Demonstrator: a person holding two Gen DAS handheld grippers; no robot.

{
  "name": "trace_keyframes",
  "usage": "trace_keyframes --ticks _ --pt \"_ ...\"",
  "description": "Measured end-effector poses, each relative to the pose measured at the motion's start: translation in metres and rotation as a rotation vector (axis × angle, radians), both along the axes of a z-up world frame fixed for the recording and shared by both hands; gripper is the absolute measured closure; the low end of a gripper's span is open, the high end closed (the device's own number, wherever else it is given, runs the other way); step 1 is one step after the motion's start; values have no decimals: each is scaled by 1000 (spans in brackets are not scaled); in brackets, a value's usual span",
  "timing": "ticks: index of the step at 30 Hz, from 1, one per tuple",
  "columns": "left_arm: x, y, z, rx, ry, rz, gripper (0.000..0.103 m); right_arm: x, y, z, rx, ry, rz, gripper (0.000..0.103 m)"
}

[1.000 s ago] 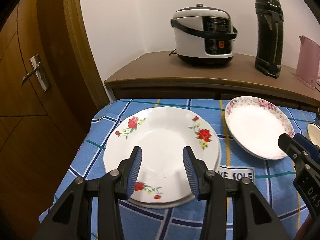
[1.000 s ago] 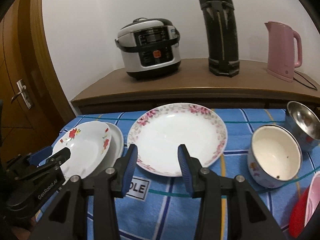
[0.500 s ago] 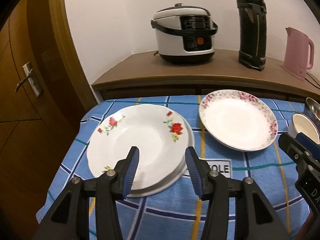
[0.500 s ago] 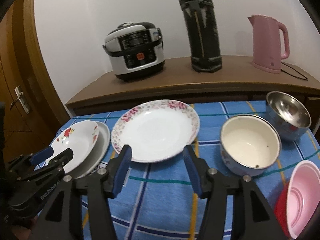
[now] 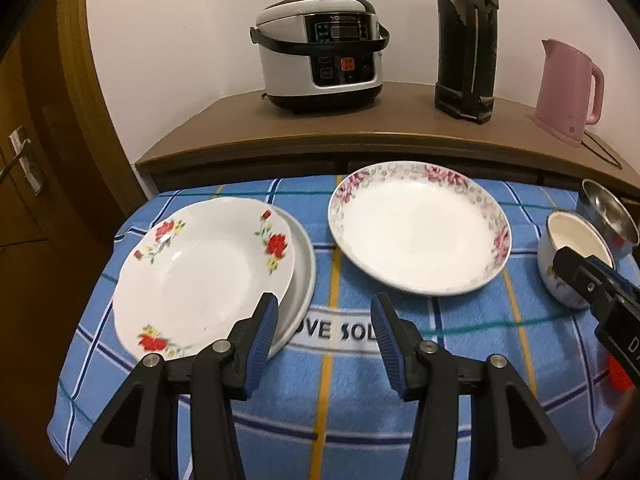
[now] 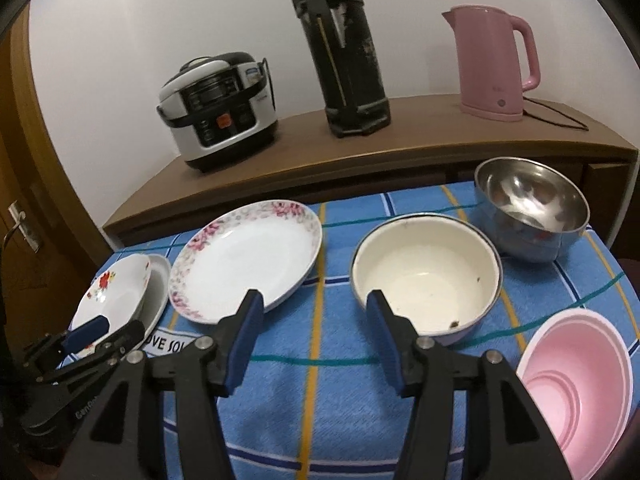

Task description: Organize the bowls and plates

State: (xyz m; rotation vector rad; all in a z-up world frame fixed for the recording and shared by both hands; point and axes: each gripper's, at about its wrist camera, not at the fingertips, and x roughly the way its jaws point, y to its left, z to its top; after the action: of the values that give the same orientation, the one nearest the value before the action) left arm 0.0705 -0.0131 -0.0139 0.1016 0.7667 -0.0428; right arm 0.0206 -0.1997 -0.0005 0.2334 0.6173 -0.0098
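Both grippers have shifted rightward across the blue cloth (image 5: 340, 392); jaws widened earlier in that second. Left gripper (image 5: 324, 330): parted, empty, over bare cloth beside the red-flower plate (image 5: 200, 272) stacked on a plain plate (image 5: 304, 276). Right gripper (image 6: 314, 326): parted, empty, between pink-rimmed plate (image 6: 244, 256) and cream bowl (image 6: 426, 276). Steel bowl (image 6: 532, 208) behind; pink bowl (image 6: 576, 380) at right.

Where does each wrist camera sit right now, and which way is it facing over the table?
Left wrist: behind the open left gripper, looking down at the red-flower plate stacked on a plain plate; the right gripper shows at right.
Right wrist: behind the open right gripper, facing the cream bowl, steel bowl and pink bowls; the left gripper shows at left.
Shared: the pink-rimmed plate, cream bowl, and rice cooker.
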Motion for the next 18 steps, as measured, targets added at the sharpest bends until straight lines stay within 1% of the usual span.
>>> trace_keyframes --ticks 2,4,8,11,16,18 --pt "7 0 3 -1 -13 3 52 6 -2 2 10 1 -6 48" --pt "19 -2 5 16 -23 16 52 16 -6 4 24 3 -22 50" --pt "39 -4 5 23 -23 19 51 39 -6 7 33 11 -13 60" --pt "54 -5 4 32 -21 21 51 56 -3 7 16 14 -15 60" --pt "73 -5 0 50 -32 35 51 79 -4 1 32 34 -35 60" --pt "80 -5 -2 60 -36 39 51 85 -2 -1 13 35 -33 60"
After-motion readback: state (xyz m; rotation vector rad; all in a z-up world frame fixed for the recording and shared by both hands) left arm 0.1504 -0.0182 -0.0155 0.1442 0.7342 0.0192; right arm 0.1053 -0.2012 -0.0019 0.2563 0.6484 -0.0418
